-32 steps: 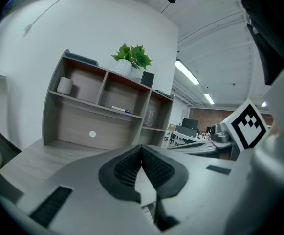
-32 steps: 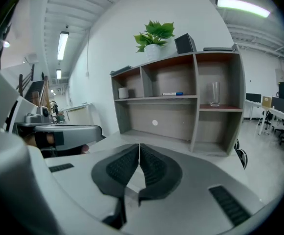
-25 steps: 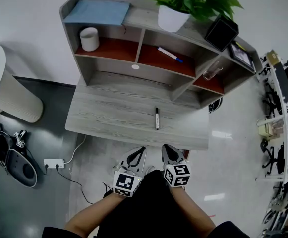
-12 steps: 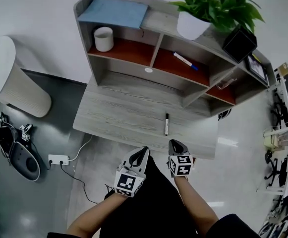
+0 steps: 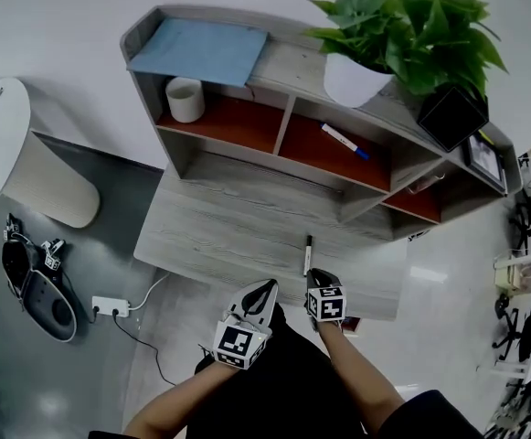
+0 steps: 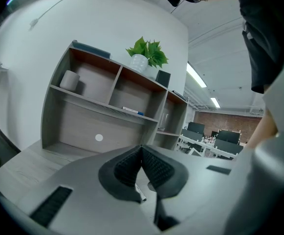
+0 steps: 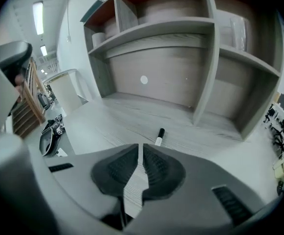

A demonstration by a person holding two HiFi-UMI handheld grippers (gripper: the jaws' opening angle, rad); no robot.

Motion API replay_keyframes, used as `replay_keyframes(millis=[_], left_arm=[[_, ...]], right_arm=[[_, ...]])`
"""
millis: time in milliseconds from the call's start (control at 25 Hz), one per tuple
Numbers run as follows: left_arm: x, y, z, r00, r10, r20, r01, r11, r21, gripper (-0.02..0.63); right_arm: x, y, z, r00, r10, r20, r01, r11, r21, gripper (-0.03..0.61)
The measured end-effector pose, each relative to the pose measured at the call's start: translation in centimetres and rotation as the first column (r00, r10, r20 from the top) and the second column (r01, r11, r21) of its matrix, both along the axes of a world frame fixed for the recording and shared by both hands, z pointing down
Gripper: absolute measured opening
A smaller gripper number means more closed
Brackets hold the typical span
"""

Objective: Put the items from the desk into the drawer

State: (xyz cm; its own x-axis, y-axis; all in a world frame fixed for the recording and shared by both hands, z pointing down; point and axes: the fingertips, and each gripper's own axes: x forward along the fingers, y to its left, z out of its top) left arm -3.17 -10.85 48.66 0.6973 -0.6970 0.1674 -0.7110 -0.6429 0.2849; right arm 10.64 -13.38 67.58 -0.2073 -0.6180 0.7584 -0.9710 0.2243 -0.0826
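Observation:
A black marker with a white cap end (image 5: pixel 307 254) lies on the grey wooden desk (image 5: pixel 219 236) near its front edge. It also shows just ahead of the jaws in the right gripper view, marker (image 7: pixel 159 136). My right gripper (image 5: pixel 318 275) hovers at the desk's front edge just short of the marker, jaws shut and empty (image 7: pixel 141 150). My left gripper (image 5: pixel 265 287) hangs beside it, lower left and off the desk, shut with nothing held (image 6: pixel 142 149). A blue-capped marker (image 5: pixel 345 141) rests on the hutch's middle shelf. No drawer shows.
The hutch holds a white cup (image 5: pixel 185 100) on the left shelf, a blue folder (image 5: pixel 201 51), a potted plant (image 5: pixel 402 35) and a black box (image 5: pixel 452 117) on top. A white bin (image 5: pixel 18 167), shoes (image 5: pixel 32 282) and a power strip (image 5: pixel 111 310) lie on the floor at the left.
The right gripper has moved forward up to the desk's front edge, closer to the black marker. The left gripper has stayed close to the body. Both remain shut.

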Motion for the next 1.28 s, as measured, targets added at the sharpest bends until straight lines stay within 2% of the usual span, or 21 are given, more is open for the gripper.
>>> replay_keyframes(millis=[80, 160, 200, 400, 720, 1040, 1280], left_arm=[[0.6, -0.5, 0.3, 1.000, 0.009, 0.004, -0.009, 1.000, -0.009, 0.005], [1.1, -0.9, 0.7, 1.000, 0.016, 0.008, -0.016, 1.000, -0.021, 0.005], [1.4, -1.1, 0.8, 1.000, 0.019, 0.009, -0.019, 1.000, -0.025, 0.005], [1.7, -2.1, 1.5, 1.000, 0.014, 0.024, -0.013, 0.999, -0.040, 0.005], [1.1, -2.2, 2.2, 0.999, 0.002, 0.038, 0.001, 0.997, -0.071, 0.005], [0.7, -2.5, 2.4, 0.998, -0.006, 0.056, 0.010, 0.997, -0.076, 0.005], [0.7, -2.4, 3.0, 0.997, -0.006, 0.081, 0.014, 0.996, -0.093, 0.005]], right_arm=[[0.4, -0.5, 1.5, 1.000, -0.001, -0.006, 0.001, 0.999, -0.037, 0.032], [0.6, -0.7, 3.0, 1.000, -0.012, -0.017, 0.011, 0.997, -0.080, 0.102], [0.7, -1.0, 3.6, 0.999, -0.024, -0.026, 0.021, 0.995, -0.095, 0.114], [1.1, -2.2, 5.8, 0.997, -0.060, -0.056, 0.052, 0.989, -0.138, 0.114], [2.0, -2.5, 9.4, 0.995, -0.047, -0.087, 0.030, 0.981, -0.193, 0.114], [1.9, -2.9, 10.6, 0.999, -0.007, -0.043, -0.003, 0.976, -0.220, 0.111], [2.5, -3.0, 10.2, 1.000, 0.017, -0.010, -0.019, 0.970, -0.241, 0.080]])
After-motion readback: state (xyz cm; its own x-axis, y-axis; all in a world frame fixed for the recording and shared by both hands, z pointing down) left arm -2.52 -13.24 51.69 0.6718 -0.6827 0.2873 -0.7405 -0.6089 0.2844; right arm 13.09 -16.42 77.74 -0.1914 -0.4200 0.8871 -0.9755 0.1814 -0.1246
